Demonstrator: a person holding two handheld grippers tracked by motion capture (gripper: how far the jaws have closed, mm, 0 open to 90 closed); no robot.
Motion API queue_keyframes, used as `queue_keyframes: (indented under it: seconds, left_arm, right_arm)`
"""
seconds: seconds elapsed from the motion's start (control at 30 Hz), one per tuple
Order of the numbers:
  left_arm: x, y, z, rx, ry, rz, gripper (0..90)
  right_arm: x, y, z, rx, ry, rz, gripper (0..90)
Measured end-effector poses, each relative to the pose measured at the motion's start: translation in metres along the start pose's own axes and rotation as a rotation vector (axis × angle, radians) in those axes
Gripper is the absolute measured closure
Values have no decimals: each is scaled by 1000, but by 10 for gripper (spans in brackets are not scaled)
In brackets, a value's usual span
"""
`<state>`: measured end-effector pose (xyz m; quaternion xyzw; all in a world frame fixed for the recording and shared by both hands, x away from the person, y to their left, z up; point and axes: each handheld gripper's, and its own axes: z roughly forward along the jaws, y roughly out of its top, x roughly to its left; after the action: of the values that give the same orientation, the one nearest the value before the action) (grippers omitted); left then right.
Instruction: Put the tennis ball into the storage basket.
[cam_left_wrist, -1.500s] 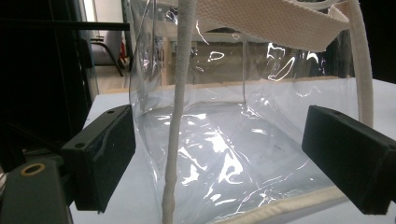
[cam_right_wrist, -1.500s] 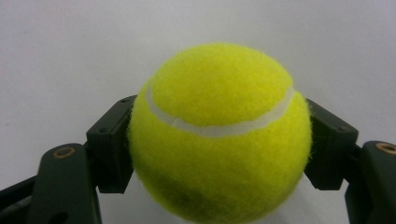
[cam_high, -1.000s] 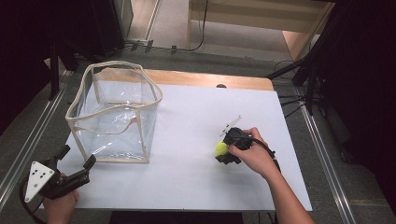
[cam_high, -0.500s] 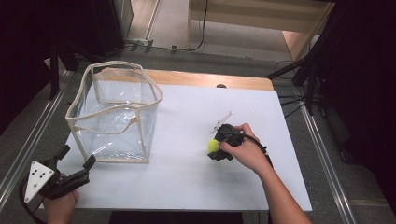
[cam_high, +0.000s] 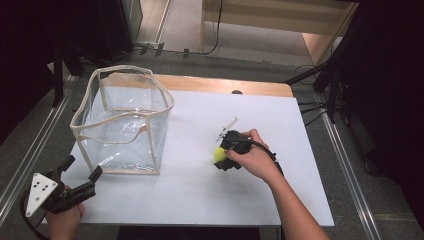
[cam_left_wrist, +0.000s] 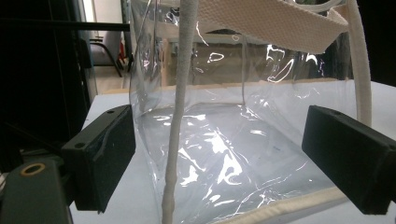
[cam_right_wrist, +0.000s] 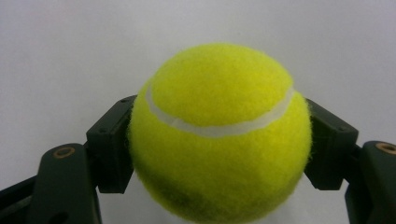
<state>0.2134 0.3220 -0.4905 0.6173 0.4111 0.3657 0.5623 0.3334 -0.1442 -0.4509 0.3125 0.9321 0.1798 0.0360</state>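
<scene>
Table (cam_high: 200, 200): white top, wood strip along far edge.

Bag (cam_high: 122, 122): clear plastic, cream webbing trim, stands open-topped on the table's left half, towards the far side. In the left gripper view the bag (cam_left_wrist: 224, 154) sits right ahead of the jaws, one vertical cream seam running down just inside the left jaw, a webbing band across the top. Bag looks to hold nothing.

Left gripper (cam_high: 80, 170): near-left of the bag, at the table's near-left corner, held in a hand (cam_high: 65, 222) w/ the grey plate towards the table edge. Jaws wide apart, nothing between them; they point at the bag's near wall, just short of it, not touching as far as I can tell. Same in the left gripper view, left gripper (cam_left_wrist: 219, 154): the two black pads are spread on either side of the bag's lower front.

Right gripper (cam_high: 220, 159): well right of the bag, approx mid-table, wrapped by the right hand (cam_high: 252, 160). Jaws pinched on the ball.

Ball (cam_high: 219, 154): yellow-green tennis ball, right of the bag, well apart from it. In the right gripper view the ball (cam_right_wrist: 219, 135) is squeezed between both pads of the right gripper (cam_right_wrist: 219, 149), white seam curving across its front, white tabletop behind.
</scene>
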Motion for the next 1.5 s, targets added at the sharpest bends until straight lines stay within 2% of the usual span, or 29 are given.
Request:
queue_keyframes:
  seconds: [0.83, 0.9, 1.5]
  left_arm:
    - [1, 0, 0, -1, -2, 0, 100]
    - [0, 0, 0, -1, -1, -3, 100]
    - [0, 0, 0, -2, -3, -3, 99]
  right_arm:
    - [14, 32, 10, 2, 18, -49, 233]
    - [15, 36, 12, -1, 20, -66, 233]
    - [29, 59, 20, 2, 39, -111, 234]
